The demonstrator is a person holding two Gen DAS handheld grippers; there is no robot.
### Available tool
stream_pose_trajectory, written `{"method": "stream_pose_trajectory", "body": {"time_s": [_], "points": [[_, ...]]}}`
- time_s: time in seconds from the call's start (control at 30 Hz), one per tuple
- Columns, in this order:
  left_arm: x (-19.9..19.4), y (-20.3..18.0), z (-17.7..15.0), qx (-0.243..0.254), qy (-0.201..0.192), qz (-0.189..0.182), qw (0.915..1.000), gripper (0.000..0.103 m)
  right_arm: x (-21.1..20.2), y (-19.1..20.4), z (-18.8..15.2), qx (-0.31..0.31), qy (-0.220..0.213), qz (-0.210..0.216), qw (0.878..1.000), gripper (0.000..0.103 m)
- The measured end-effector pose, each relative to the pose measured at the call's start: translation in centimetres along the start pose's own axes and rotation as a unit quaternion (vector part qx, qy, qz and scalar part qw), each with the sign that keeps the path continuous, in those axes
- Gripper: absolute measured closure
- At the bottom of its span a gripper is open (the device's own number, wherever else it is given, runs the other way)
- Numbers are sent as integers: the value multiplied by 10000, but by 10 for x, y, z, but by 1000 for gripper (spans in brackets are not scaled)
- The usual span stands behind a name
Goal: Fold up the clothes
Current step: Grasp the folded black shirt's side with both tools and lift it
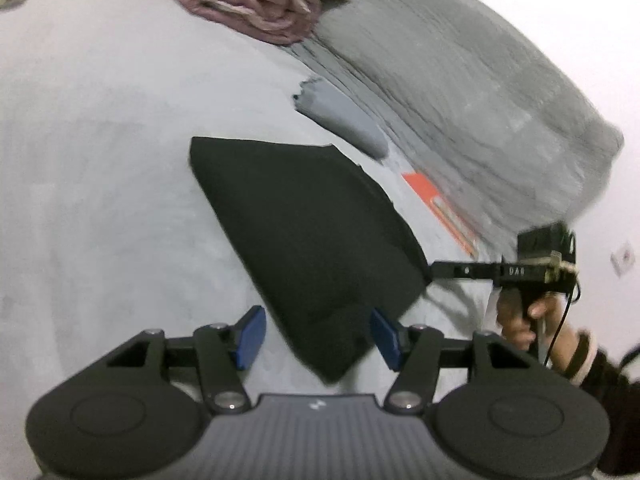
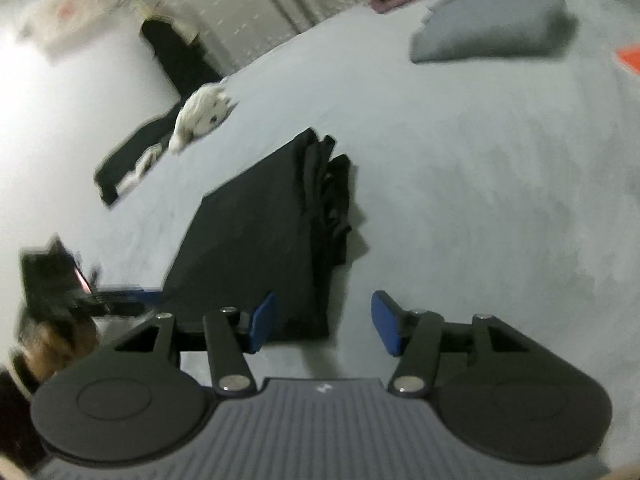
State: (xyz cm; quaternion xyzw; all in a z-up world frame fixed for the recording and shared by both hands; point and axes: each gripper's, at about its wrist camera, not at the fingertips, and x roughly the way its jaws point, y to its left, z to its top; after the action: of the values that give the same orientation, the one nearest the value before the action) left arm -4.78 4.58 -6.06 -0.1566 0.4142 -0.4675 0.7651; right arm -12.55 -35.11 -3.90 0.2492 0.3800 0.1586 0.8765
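A folded black garment (image 1: pixel 304 224) lies flat on the pale grey bed sheet (image 1: pixel 100 160). My left gripper (image 1: pixel 318 336) is open, its blue pads (image 1: pixel 250 336) standing either side of the garment's near corner without pressing it. My right gripper (image 2: pixel 324 322) is also open; the black garment (image 2: pixel 260 240) has its near corner between the fingers, close to the left pad (image 2: pixel 262 322). In the left wrist view the right gripper (image 1: pixel 434 270), held in a hand, reaches the garment's right corner. The left gripper (image 2: pixel 120 300) shows blurred at the garment's left corner in the right wrist view.
A folded grey garment (image 1: pixel 344 116) (image 2: pixel 488 28) lies beyond the black one. Crumpled pink clothing (image 1: pixel 256 0) sits at the far end. A grey ribbed blanket (image 1: pixel 480 80) and an orange item (image 1: pixel 440 204) lie to the right. White and black clothes (image 2: pixel 200 116) lie at the bed's edge.
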Motion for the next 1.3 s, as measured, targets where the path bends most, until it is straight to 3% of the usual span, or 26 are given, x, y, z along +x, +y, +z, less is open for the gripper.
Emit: {"method": "stream_pose_trajectory", "body": {"time_s": [0.23,0.6,0.67,0.7,0.73,0.77,0.8,0.9,1.13,1.3], "points": [[15,17,9,-764,-398,-150,9962,43,22,-11,18,743,-114,367,9965,45],[33,19,22,-1044,-868,-22,9907,44,52,-7,34,1114,-352,632,9911,45],[37,20,25,-1074,-954,13,9896,44,55,-5,35,1098,-390,609,9913,50],[39,19,26,-1075,-989,35,9893,48,57,-4,36,1090,-409,598,9914,53],[42,19,28,-1074,-1021,63,9889,50,58,-5,36,1133,-410,585,9910,61],[43,19,29,-1098,-1052,85,9883,59,59,-6,37,1180,-410,571,9905,70],[44,21,29,-1160,-1083,98,9873,70,59,-7,37,1227,-409,558,9900,73],[46,24,32,-1341,-1183,125,9838,82,58,-7,40,1334,-457,562,9884,78],[45,1,59,-1217,-1520,74,9808,86,45,-3,54,1461,-764,541,9848,82],[67,-10,96,-1186,-1552,52,9807,89,26,6,75,1365,-1282,288,9819,82]]}}
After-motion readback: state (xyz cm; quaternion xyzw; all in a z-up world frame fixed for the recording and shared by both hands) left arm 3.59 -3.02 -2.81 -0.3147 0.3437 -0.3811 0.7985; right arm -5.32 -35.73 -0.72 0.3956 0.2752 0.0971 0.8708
